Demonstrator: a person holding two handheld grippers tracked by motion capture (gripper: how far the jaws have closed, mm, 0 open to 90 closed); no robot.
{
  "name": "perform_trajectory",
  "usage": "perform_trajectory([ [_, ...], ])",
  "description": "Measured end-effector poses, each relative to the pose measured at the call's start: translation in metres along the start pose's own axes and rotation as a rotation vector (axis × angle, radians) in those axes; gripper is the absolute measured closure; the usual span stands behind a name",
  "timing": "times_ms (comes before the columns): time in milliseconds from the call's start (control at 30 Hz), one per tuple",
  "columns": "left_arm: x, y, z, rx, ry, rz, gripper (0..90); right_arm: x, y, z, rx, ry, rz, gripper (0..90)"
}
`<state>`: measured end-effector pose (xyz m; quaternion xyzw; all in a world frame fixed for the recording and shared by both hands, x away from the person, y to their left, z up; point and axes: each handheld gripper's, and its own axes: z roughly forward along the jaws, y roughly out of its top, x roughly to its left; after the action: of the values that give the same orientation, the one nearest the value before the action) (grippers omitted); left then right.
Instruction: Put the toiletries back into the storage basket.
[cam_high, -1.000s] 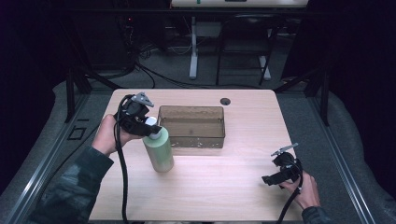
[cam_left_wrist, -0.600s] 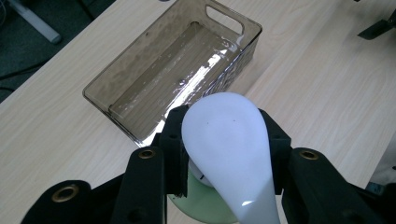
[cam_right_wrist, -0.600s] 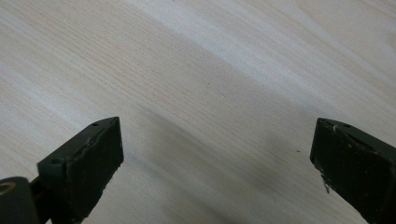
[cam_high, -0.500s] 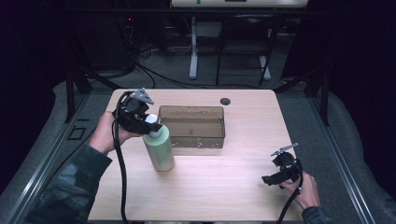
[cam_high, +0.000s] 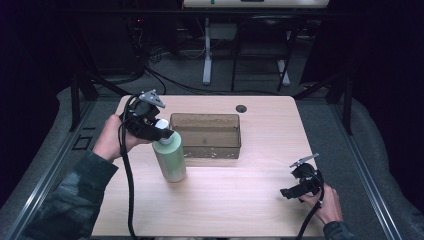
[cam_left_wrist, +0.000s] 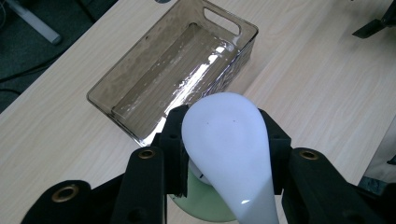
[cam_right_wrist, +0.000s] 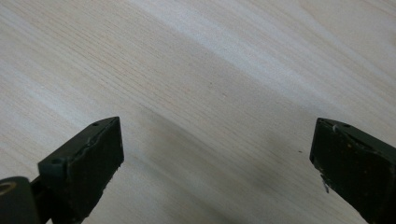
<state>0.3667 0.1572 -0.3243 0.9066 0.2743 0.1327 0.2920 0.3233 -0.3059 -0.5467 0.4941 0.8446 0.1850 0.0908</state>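
Note:
A pale green bottle (cam_high: 170, 160) with a white cap (cam_left_wrist: 229, 140) stands on the wooden table (cam_high: 240, 200), just in front of the left end of a smoky clear plastic bin (cam_high: 205, 150). My left gripper (cam_high: 162, 131) comes in from the left and is shut on the bottle's white cap, one black jaw on each side of it. In the left gripper view the green body (cam_left_wrist: 205, 203) shows below the cap. My right gripper (cam_high: 290, 192) rests low at the table's front right, open, with bare wood between its jaws (cam_right_wrist: 217, 154).
The bin (cam_left_wrist: 140, 56) is empty and has a cut-out handle at its far end. A small dark round hole (cam_high: 241, 108) sits near the table's back edge. Black cables trail from both grippers. Dark floor and stands surround the table.

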Motion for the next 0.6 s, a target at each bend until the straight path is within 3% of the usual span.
perform_trajectory([
  [600, 0.007, 0.01, -0.008, 0.032, 0.004, 0.005, 62.8, -0.001, 0.0, -0.001, -0.002, -0.002, 0.001, 2.9],
])
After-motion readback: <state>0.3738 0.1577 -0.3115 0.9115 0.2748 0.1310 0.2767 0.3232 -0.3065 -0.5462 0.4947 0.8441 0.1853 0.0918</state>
